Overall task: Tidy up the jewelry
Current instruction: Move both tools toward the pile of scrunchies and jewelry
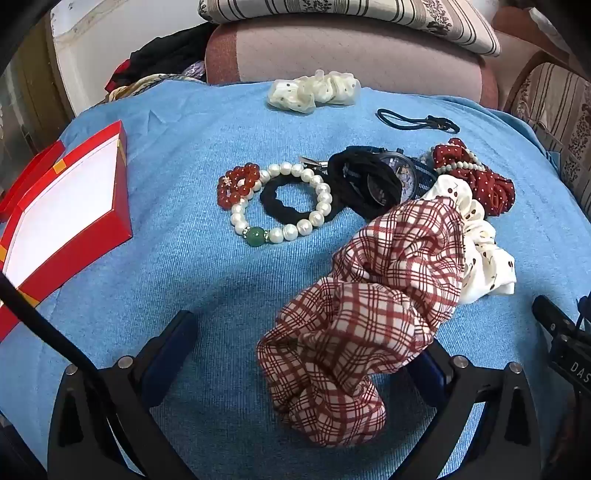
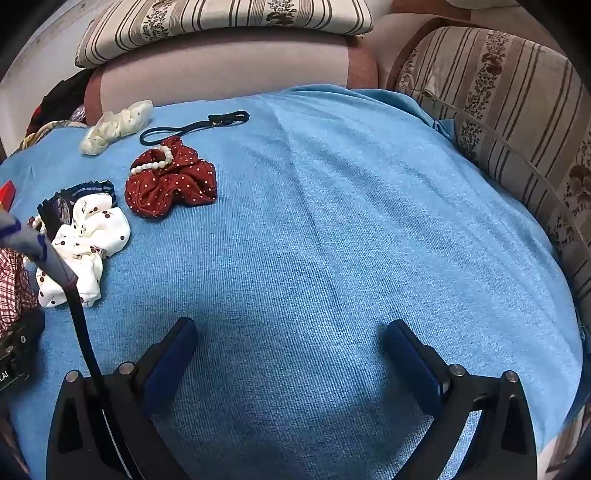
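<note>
A blue cloth (image 1: pixel 184 229) covers a cushioned seat, with striped pillows (image 2: pixel 229 22) stacked behind. At the far left of the left wrist view an open red box (image 1: pixel 66 206) with a white lining lies empty. To its right, near the centre of the cloth, a small ring of red beads (image 1: pixel 238 184) touches a pearl bracelet (image 1: pixel 284 203) that loops over a black hair tie (image 1: pixel 291 201). Beyond them a watch (image 1: pixel 391 177) is half buried in black bands. Next comes a heap of fabric scrunchies: a plaid scrunchie (image 1: pixel 369 295) nearest, then a cherry-print one and a red dotted one (image 2: pixel 170 181).

The left gripper (image 1: pixel 306 343) is spread wide and grasps nothing, though the plaid scrunchie drapes over its right finger. The bracelet lies ahead of it, slightly left, with the box farther left still. The right gripper (image 2: pixel 291 339) is also spread wide, over bare cloth, with all the jewelry well off to its left. By this layout the left hand appears the nearer one for a first pick.
</note>
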Available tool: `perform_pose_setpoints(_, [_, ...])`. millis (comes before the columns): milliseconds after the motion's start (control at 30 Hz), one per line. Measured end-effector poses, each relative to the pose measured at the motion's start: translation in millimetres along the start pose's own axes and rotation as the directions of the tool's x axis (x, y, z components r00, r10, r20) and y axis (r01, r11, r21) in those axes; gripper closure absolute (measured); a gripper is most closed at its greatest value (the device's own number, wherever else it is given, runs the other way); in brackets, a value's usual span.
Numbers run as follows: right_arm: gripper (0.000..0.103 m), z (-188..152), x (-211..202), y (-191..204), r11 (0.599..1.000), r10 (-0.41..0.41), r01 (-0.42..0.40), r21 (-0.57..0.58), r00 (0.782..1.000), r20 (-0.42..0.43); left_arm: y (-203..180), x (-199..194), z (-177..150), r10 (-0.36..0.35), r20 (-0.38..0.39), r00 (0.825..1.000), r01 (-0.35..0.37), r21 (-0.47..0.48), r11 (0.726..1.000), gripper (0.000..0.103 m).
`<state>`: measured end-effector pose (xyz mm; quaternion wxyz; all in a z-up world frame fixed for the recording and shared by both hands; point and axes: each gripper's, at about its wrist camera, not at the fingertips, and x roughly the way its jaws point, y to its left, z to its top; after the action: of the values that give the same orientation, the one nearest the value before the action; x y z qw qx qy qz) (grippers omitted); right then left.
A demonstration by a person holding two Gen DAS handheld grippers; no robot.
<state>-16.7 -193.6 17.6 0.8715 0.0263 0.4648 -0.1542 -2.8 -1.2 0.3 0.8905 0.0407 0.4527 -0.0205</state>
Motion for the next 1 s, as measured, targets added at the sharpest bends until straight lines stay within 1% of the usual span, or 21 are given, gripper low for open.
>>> perform_pose_setpoints(100, [0.001,-2,-7,2,0.999,-0.017,0.017,-0.035,1.000,0.013,0,-10,-2,-0.017,-0.033,0.999,0.018,0.039,0.999,0.000])
perform_pose_setpoints(133, [0.002,-4,-13,4,0.998,-0.029,0.031,-0.059,0.999,0.033,2,-11,0,-0.033,-0.050,0.998,0.034,0.018,0.999,0.000])
perform_pose_setpoints(167, [0.002,-7,-21,5,0.996,-0.033,0.037,-0.077,0.998,0.058,-2,-18,-5,-0.036,-0.048,0.998,0.037,0.011,0.999,0.000])
perform_pose_setpoints(200, [0.002,-13,-31,6,0.996,-0.033,0.041,-0.084,0.995,0.091,3,-25,-6,-0.056,-0.048,0.997,0.056,-0.003,0.998,0.000])
perform_pose_setpoints(267, [0.002,-16,-48,8,0.996,-0.021,0.031,-0.086,0.993,0.116,4,-44,-12,-0.061,-0.022,0.998,0.060,-0.009,0.998,0.000])
perform_pose_setpoints(300, [0.002,-20,-58,6,0.997,-0.010,0.020,-0.074,0.991,0.130,9,-53,-18,-0.067,0.003,0.998,0.067,-0.005,0.998,0.000])
perform_pose_setpoints(333, [0.002,-25,-64,9,0.998,-0.010,0.018,-0.057,0.991,0.136,9,-58,-13,-0.057,0.004,0.998,0.058,-0.005,0.998,0.000])
perform_pose_setpoints(400, [0.002,-33,-78,7,1.000,0.004,-0.001,-0.021,0.989,0.148,11,-76,-17,-0.057,0.030,0.998,0.057,-0.006,0.998,0.000])
perform_pose_setpoints(533, [0.002,-33,-101,9,0.999,0.026,-0.031,0.028,0.989,0.148,19,-102,-28,-0.078,0.043,0.996,0.079,-0.030,0.996,0.000])
perform_pose_setpoints(600, [0.002,-39,-114,8,0.997,0.043,-0.052,0.054,0.987,0.157,23,-113,-34,-0.078,0.053,0.996,0.081,-0.043,0.996,0.000])
perform_pose_setpoints(700, [0.002,-45,-125,8,0.996,0.048,-0.060,0.073,0.987,0.153,35,-127,-34,-0.090,0.062,0.994,0.092,-0.040,0.995,0.000])
perform_pose_setpoints(800, [0.002,-50,-132,13,0.995,0.064,-0.073,0.071,0.989,0.132,40,-139,-44,-0.087,0.084,0.993,0.090,-0.040,0.995,0.000])
perform_pose_setpoints(900, [0.002,-53,-136,20,0.998,0.043,-0.049,0.043,0.991,0.127,40,-150,-47,-0.097,0.076,0.992,0.099,-0.024,0.995,0.000])
perform_pose_setpoints(1000, [0.003,-57,-138,21,0.998,0.045,-0.049,0.030,0.991,0.123,37,-152,-53,-0.098,0.062,0.993,0.098,-0.009,0.995,0.000])
